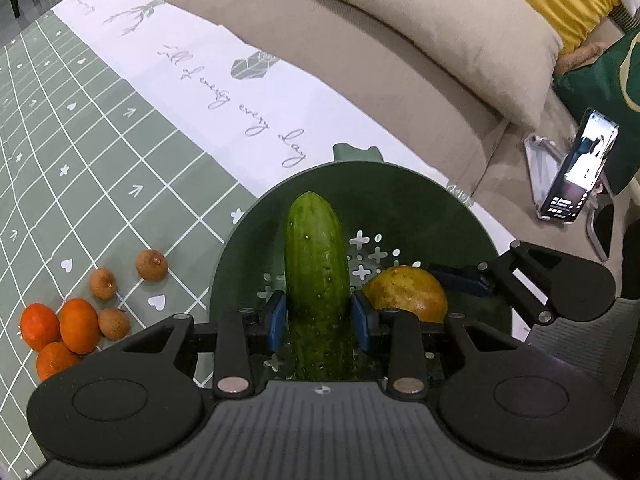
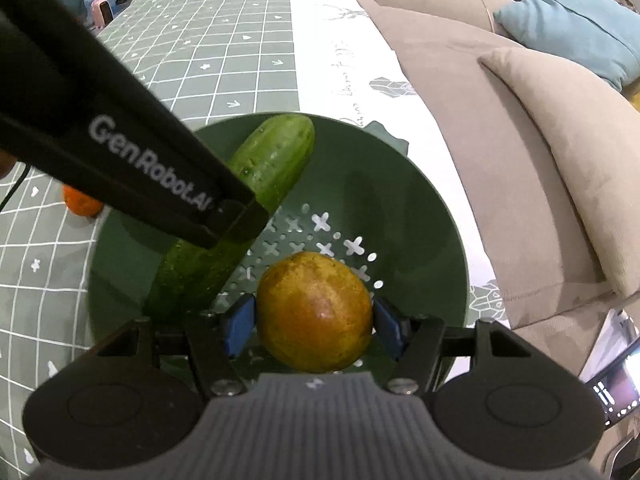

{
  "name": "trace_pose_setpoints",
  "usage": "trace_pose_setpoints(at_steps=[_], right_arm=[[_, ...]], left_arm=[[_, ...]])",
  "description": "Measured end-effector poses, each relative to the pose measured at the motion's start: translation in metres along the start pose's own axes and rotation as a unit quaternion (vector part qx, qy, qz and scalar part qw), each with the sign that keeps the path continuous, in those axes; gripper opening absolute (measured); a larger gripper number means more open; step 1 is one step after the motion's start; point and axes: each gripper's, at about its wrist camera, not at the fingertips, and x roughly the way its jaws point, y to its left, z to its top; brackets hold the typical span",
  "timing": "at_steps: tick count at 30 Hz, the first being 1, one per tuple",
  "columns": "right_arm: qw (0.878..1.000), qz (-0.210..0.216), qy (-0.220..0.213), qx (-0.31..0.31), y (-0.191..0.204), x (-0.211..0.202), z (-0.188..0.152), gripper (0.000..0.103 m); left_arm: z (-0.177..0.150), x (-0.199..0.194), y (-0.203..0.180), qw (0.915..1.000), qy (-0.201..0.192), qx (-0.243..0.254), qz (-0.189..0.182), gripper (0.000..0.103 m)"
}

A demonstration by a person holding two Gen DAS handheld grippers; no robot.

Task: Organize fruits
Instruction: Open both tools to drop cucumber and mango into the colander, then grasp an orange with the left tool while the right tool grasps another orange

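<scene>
Dark green perforated plastic colander bowl (image 2: pixel 420 208) on bench w/ green grid cloth (image 1: pixel 80 152): left gripper (image 1: pixel 319 322) fingers clamped on long green cucumber (image 1: pixel 316 276), right gripper (image 2: pixel 314 326) fingers closed on round yellow-orange fruit (image 2: pixel 314 312), both over bowl; small oranges (image 1: pixel 60 332) & brown longans (image 1: pixel 116 292) on cloth beside it.

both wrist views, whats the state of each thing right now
left gripper: shut on the cucumber
cucumber: held between blue pads, over the bowl
right gripper: shut on the mango
mango: held between blue pads, over the bowl
bowl: upright on the tablecloth, nothing lying loose in it
oranges: loose on the tablecloth, left of the bowl
small brown fruits: loose beside the oranges
phone: propped up, screen lit
</scene>
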Motion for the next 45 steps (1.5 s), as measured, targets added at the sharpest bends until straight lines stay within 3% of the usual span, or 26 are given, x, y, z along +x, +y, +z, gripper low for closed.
trace_pose_setpoints(at_steps=[12, 15, 22, 29, 36, 37, 40, 45], right_arm=[[1.0, -0.008, -0.001, -0.005, -0.002, 0.004, 0.007, 0.062], [0.999, -0.03, -0.01, -0.01, 0.003, -0.005, 0.013, 0.075], [0.997, -0.056, -0.046, 0.009, 0.012, -0.045, 0.021, 0.082], [0.992, -0.043, -0.105, 0.055, 0.048, -0.086, 0.021, 0.088], [0.983, -0.035, -0.151, 0.101, 0.093, -0.111, 0.018, 0.092], [0.981, -0.042, -0.16, 0.106, 0.099, -0.113, 0.016, 0.098], [0.975, -0.04, -0.178, 0.124, 0.119, -0.116, 0.012, 0.098], [0.972, -0.028, -0.185, 0.14, 0.15, -0.108, 0.004, 0.092]], left_arm=[[-0.006, -0.005, -0.002, 0.9994, -0.012, 0.022, 0.023, 0.036], [-0.01, -0.018, -0.002, 0.9993, -0.024, 0.022, 0.016, 0.036], [-0.032, -0.07, 0.001, 0.9957, -0.089, 0.019, 0.018, 0.039], [-0.067, -0.122, 0.019, 0.9854, -0.164, 0.006, 0.046, 0.04], [-0.111, -0.151, 0.05, 0.9747, -0.214, -0.032, 0.054, 0.041], [-0.118, -0.155, 0.055, 0.9736, -0.218, -0.038, 0.055, 0.041], [-0.138, -0.157, 0.073, 0.9692, -0.229, -0.064, 0.065, 0.041], [-0.166, -0.151, 0.102, 0.9655, -0.226, -0.101, 0.08, 0.041]])
